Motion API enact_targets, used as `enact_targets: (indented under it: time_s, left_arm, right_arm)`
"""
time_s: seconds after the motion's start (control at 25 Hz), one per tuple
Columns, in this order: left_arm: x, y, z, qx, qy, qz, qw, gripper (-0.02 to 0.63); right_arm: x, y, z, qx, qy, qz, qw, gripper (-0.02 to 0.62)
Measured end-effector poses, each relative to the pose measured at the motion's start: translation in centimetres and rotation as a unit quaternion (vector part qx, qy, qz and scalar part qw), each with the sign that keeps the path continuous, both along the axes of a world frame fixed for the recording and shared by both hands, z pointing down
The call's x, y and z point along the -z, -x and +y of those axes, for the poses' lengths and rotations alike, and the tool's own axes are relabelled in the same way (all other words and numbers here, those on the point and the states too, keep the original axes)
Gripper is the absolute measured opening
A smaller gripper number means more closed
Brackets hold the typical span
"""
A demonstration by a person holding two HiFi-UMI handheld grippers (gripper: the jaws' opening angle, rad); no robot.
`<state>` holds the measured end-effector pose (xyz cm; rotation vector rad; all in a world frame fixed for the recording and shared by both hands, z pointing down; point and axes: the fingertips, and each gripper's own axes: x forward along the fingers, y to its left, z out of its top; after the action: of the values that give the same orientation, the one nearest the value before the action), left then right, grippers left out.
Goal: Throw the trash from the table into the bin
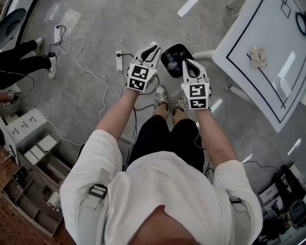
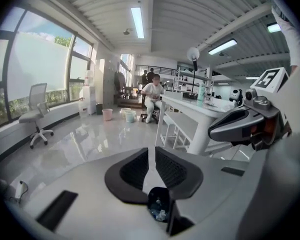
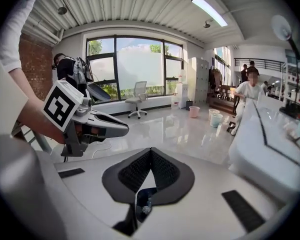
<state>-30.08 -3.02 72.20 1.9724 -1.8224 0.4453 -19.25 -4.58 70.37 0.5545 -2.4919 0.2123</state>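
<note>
both grippers are held above the black bin (image 1: 176, 46) on the floor, with scraps (image 1: 172, 62) inside it. the left gripper (image 1: 154, 48) has its jaws slightly parted and empty. the right gripper (image 1: 187, 63) has its jaws clenched on nothing. a crumpled wrapper (image 1: 256, 56) lies on the white counter (image 1: 255, 96), near its bin-side edge.

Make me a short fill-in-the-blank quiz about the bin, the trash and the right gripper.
The bin stands on the ___.
Crumpled trash lies on the white ___.
On the right gripper the jaws are ___.
Missing: floor, table, shut.
</note>
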Motion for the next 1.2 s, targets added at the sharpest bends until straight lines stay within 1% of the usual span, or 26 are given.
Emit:
enact_targets:
  time_s: [0.24, 0.4, 0.56, 0.76, 0.96, 1.2]
  left_arm:
    - [9.0, -0.4, 0.1, -0.005, -0.054, -0.005, 0.9985, 0.015]
    - [14.5, -1.4, 0.0, -0.016, -0.088, -0.005, 0.996, 0.012]
    - [20.2, -3.1, -0.7, -0.028, -0.129, 0.002, 0.9912, 0.011]
    - [26.9, -6.0, -2.2, -0.048, -0.186, 0.008, 0.9813, 0.011]
    - [31.3, -7.4, -2.2, -0.058, -0.222, 0.015, 0.9732, 0.011]
    - [33.6, -8.7, -2.7, -0.067, -0.238, 0.011, 0.9689, 0.011]
  right_arm:
    - [7.8, -2.1, -1.1, -0.038, -0.034, -0.023, 0.998, 0.006]
    - [13.0, -4.5, -2.0, -0.071, -0.06, -0.044, 0.995, 0.006]
    - [18.3, -7.6, -3.3, -0.111, -0.083, -0.077, 0.987, 0.006]
    - [24.3, -12.2, -5.4, -0.157, -0.115, -0.117, 0.974, 0.006]
    - [28.6, -16.3, -5.9, -0.194, -0.144, -0.144, 0.96, 0.006]
    - [31.3, -20.0, -6.4, -0.22, -0.172, -0.156, 0.947, 0.006]
